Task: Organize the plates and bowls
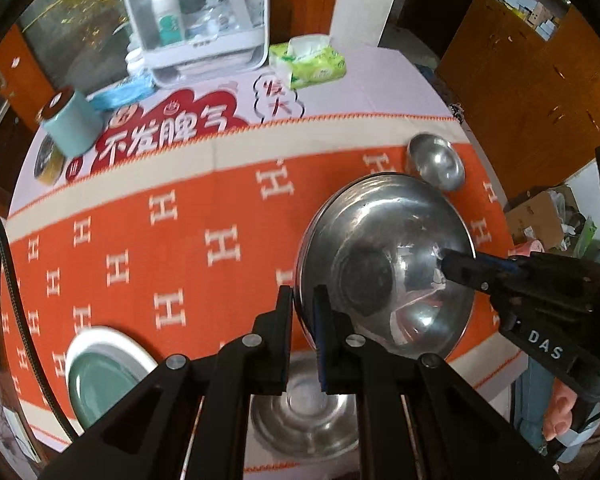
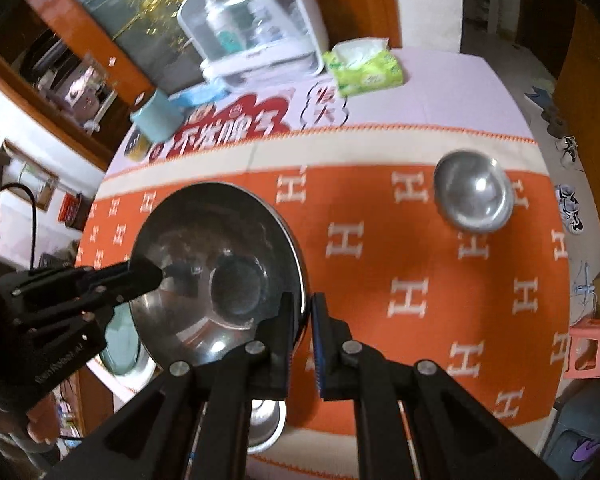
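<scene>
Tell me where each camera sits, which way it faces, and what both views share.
Left wrist: on the left gripper, looking forward and down over the table; its fingers pinch the big bowl's rim; the right gripper reaches in opposite.
Right wrist: on the right gripper, gripping the big bowl; the left gripper shows.
Shared: big bowl, small bowl, tissue pack.

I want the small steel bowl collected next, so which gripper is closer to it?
Right, probably. The small steel bowl sits on the right gripper's side; the left gripper grips the big bowl's opposite rim.
</scene>
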`<state>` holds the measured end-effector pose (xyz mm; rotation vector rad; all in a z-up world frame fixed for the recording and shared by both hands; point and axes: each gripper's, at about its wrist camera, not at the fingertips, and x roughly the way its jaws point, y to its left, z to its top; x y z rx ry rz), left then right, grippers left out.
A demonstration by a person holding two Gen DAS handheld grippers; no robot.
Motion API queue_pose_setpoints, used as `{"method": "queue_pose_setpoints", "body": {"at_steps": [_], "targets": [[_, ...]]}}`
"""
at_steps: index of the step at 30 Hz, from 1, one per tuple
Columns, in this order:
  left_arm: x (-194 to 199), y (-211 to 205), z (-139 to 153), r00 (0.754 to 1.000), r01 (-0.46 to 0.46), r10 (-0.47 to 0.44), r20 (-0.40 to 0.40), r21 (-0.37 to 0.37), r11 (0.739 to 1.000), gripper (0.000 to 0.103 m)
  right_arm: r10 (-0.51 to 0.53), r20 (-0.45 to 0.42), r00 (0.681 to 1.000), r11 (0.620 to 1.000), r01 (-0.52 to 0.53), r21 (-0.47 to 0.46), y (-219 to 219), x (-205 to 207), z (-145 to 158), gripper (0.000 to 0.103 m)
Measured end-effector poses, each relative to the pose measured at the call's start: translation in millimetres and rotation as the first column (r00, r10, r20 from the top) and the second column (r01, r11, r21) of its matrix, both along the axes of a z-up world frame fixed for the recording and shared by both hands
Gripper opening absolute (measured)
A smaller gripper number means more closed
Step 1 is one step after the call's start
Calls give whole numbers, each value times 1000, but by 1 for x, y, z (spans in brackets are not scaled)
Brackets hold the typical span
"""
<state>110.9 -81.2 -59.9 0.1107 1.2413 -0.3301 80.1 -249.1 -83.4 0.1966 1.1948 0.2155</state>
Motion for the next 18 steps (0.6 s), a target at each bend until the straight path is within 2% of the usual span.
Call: {"method": "queue_pose_setpoints", "body": {"at_steps": [7, 12, 16, 18], "targets": [[-50, 25, -34, 999, -2, 3, -49, 14, 1000, 9, 41, -54, 998, 999, -41, 3, 28, -40, -35, 8], [-82, 38, -66, 996, 25, -22, -90, 33, 999, 10, 101, -91, 991, 993, -105, -44, 52, -66, -59, 8], [-96, 46, -91, 991, 37, -32, -131, 31, 999, 10, 128, -101, 987, 986, -137, -90, 65, -81, -78, 8], [-100, 49, -103, 988, 40, -34, -149, 40, 998, 10, 124, -129, 984, 987, -135, -84, 68, -85, -89, 8]]}}
